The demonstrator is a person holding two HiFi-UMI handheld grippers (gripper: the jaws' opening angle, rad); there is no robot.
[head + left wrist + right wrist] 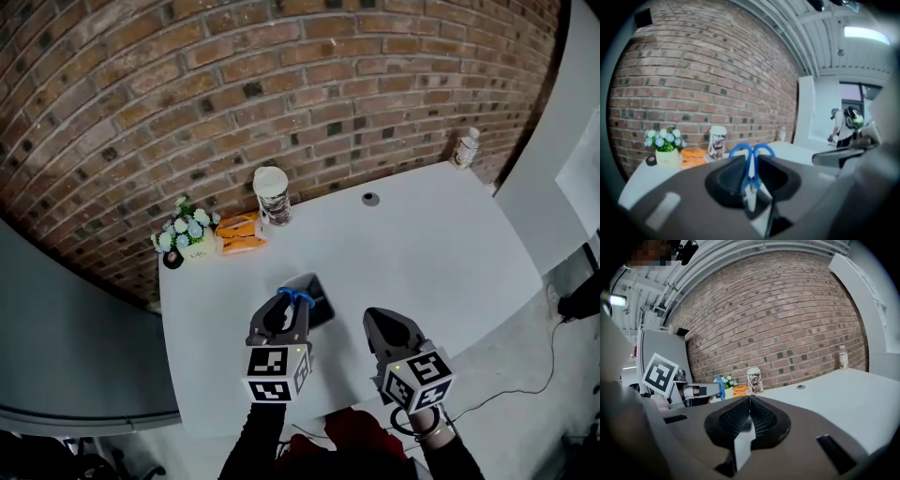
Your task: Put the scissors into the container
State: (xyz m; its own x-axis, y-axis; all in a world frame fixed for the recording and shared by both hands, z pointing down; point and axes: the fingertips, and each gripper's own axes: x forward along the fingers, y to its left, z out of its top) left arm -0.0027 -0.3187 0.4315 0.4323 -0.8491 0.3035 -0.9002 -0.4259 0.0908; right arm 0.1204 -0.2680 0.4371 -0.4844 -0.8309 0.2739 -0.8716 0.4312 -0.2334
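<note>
My left gripper (284, 307) is shut on the scissors (294, 298), whose blue handles (751, 153) stick up past the jaw tips while the blades run back between the pads. It hovers at the near middle of the white table (431, 253), right over the near-left edge of a dark container (322, 302). The left gripper view (750, 165) does not show the container, which the jaws hide. My right gripper (379, 322) is beside it to the right, shut (750, 400) with nothing in it. From the right gripper view the scissors (721, 387) show at the left.
A patterned cup (272, 195), an orange packet (239, 234), a small flower pot (185, 234) and a black round item (172, 259) stand at the table's back left by the brick wall. A bottle (466, 147) is at the far right corner. A grommet (370, 199) sits mid-back.
</note>
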